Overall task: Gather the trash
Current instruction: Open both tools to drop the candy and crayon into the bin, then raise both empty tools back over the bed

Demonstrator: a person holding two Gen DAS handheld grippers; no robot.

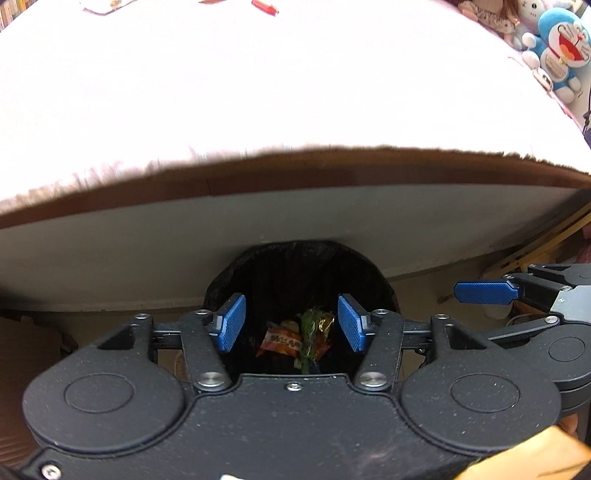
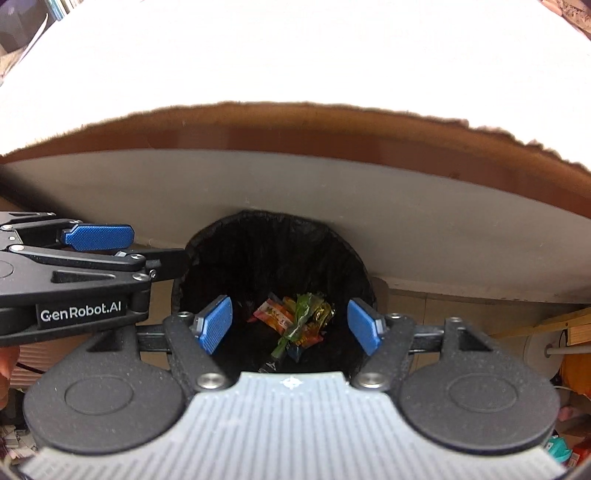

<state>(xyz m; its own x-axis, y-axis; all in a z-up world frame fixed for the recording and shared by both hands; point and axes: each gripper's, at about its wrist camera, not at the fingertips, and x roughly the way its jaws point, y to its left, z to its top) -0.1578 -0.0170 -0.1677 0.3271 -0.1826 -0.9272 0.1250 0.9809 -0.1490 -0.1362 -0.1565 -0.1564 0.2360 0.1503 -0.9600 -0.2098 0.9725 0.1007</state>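
Observation:
A round bin lined with a black bag [image 1: 258,266] [image 2: 229,243] stands on the floor under the table's front edge. Several crumpled wrappers [image 1: 295,338] [image 2: 295,317], orange, green and gold, lie at its bottom. My left gripper [image 1: 291,323] hangs open above the bin's mouth with nothing between its blue pads. My right gripper [image 2: 290,325] is open too, over the same bin, and holds nothing. Each wrist view shows the other gripper from the side, the right one [image 1: 484,292] and the left one [image 2: 99,236]. A red wrapper [image 1: 264,6] lies far back on the tabletop.
The table [image 1: 258,110] wears a bright pale cloth, with a brown edge [image 2: 295,125] and a grey apron below. Plush toys [image 1: 561,40] sit at the far right. White paper [image 1: 103,5] lies at the far left of the table. Wooden slats [image 2: 576,325] stand right of the bin.

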